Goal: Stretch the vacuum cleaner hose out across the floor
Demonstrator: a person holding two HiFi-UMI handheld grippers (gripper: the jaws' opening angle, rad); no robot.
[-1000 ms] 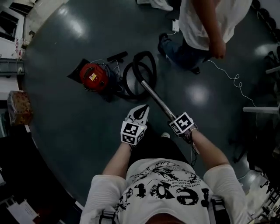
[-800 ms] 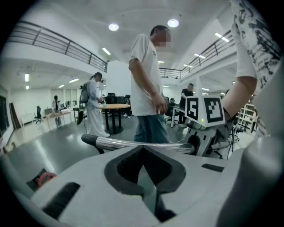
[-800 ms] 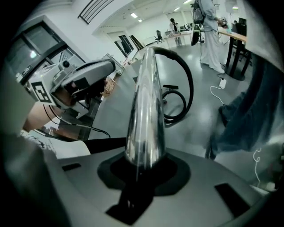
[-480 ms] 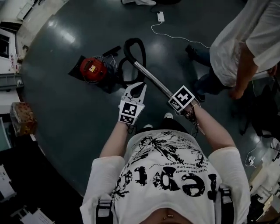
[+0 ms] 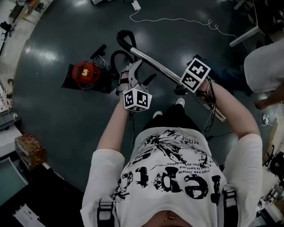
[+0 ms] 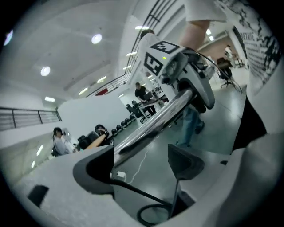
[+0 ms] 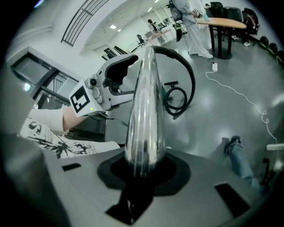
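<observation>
The vacuum cleaner hose lies looped on the floor just beside the red canister, so nearly all the stretching is left for you: your right tool is clamped on the chrome wand, while your left tool is opening its jaws, gripping nothing.

I can see a white cable snaking over the dark floor. A white adapter lies at the cable's left end. A bystander in a white shirt stands right of the cable. A brownish box sits well below-left of it.
</observation>
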